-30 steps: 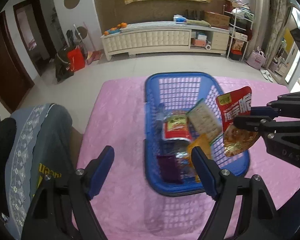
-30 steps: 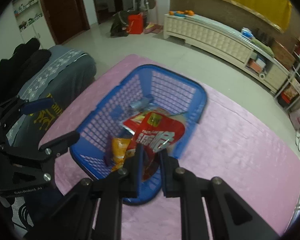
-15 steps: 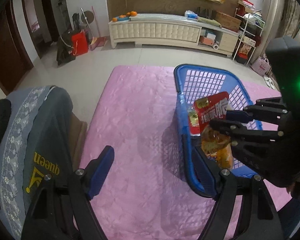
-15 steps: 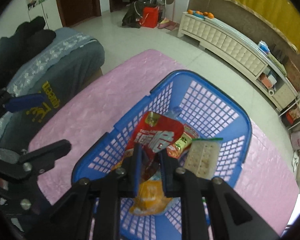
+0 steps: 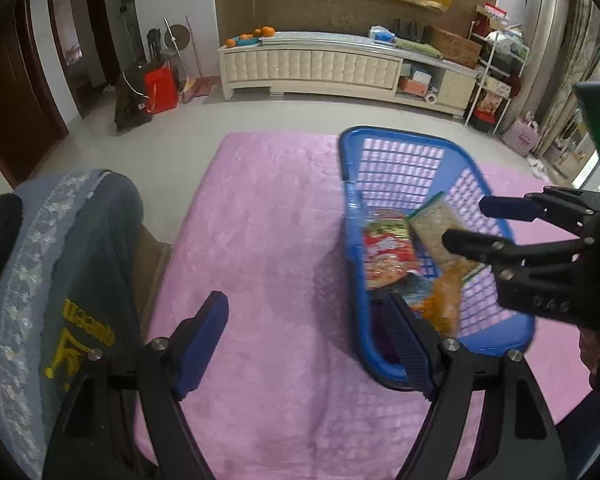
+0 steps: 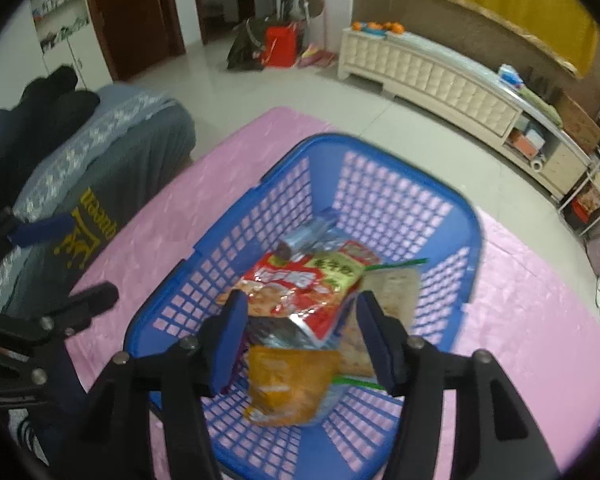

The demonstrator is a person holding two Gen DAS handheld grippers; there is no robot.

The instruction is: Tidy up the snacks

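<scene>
A blue plastic basket [image 6: 470, 240] stands on the pink table cover [image 6: 540, 320]; it also shows in the left wrist view [image 5: 380, 138]. Inside lie a red snack bag [image 6: 296, 284], an orange packet [image 6: 288, 384], a cracker pack [image 6: 396, 288] and a silver-blue wrapper [image 6: 312, 234]. My right gripper [image 6: 300, 320] is open and empty just above the basket's near end; the left wrist view shows it [image 5: 476, 224] over the basket. My left gripper [image 5: 308, 328] is open and empty above the pink cover, left of the basket.
A chair draped with grey-blue cloth [image 5: 60, 264] stands at the table's left edge. Behind the table are tiled floor and a long white cabinet [image 5: 340, 68]. The pink cover [image 5: 260, 240] stretches left of the basket.
My right gripper has opened and let go of the red snack bag, which now lies in the basket. My left gripper stays open and has drifted slightly.
</scene>
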